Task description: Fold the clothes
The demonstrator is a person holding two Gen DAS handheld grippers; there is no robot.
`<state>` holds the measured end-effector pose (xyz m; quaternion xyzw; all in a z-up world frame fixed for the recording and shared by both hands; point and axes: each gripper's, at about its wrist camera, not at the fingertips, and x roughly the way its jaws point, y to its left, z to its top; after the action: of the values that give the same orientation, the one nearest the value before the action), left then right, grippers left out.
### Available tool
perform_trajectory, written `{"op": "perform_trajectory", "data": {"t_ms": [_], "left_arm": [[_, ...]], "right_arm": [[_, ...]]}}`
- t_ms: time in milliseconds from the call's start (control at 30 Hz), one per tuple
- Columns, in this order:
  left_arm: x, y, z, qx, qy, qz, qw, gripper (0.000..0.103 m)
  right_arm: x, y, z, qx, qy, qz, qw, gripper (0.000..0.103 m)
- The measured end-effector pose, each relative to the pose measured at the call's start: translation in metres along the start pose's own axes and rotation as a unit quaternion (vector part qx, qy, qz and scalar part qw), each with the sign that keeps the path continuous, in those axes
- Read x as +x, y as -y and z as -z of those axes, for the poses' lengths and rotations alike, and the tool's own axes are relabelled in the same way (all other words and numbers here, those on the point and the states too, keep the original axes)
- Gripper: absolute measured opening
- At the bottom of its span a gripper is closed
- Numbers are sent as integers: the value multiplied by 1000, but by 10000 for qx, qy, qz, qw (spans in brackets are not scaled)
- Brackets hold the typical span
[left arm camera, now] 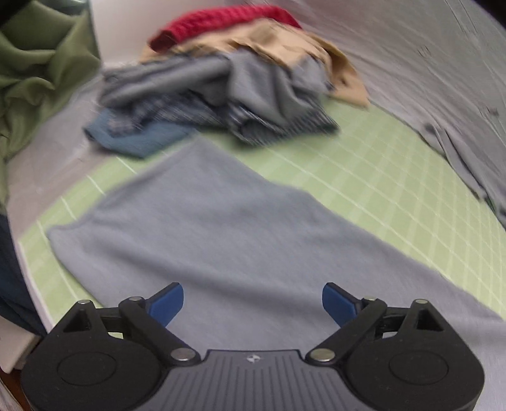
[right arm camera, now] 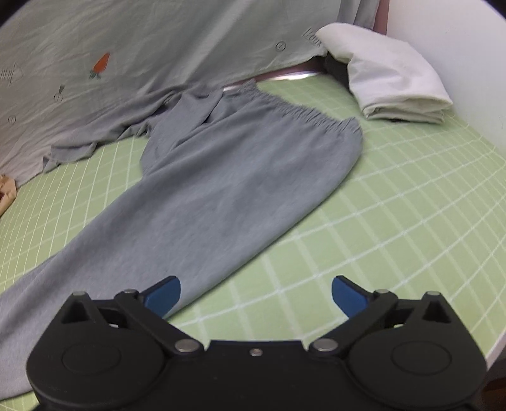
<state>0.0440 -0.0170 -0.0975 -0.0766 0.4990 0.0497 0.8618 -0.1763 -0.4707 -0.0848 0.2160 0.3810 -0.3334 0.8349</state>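
Grey-blue trousers [right arm camera: 234, 189] lie flat on the green gridded mat [right arm camera: 411, 205], their elastic waistband [right arm camera: 303, 110] at the far end. In the left wrist view the trouser leg [left arm camera: 221, 227] stretches towards a pile of unfolded clothes [left arm camera: 227, 91]. My left gripper [left arm camera: 253, 303] hovers over the leg, jaws wide apart, nothing between the blue pads [left arm camera: 167, 303]. My right gripper [right arm camera: 256, 294] stands open above the leg's near edge, its left pad [right arm camera: 164, 294] over the cloth, its right pad over bare mat. Neither gripper holds anything.
The pile holds a red knit [left arm camera: 221, 22], a tan garment [left arm camera: 300, 53], grey and striped pieces and a blue one [left arm camera: 139, 136]. Green fabric [left arm camera: 34, 72] bunches at far left. A grey patterned sheet [right arm camera: 126, 57] and a folded white cloth [right arm camera: 395, 79] lie behind the trousers.
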Motion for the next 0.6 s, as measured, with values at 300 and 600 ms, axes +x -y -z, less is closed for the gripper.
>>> {"op": "perform_trajectory", "data": {"t_ms": [300,600], "left_arm": [[9,81,35,47,-470,-31,9989,95],[22,119,36,-128,-444,-596,9971,103]], "right_arm": [[51,94,-63,501,331,-16,9982,103],[135,133,-138,719,173,311,9968,90]]}}
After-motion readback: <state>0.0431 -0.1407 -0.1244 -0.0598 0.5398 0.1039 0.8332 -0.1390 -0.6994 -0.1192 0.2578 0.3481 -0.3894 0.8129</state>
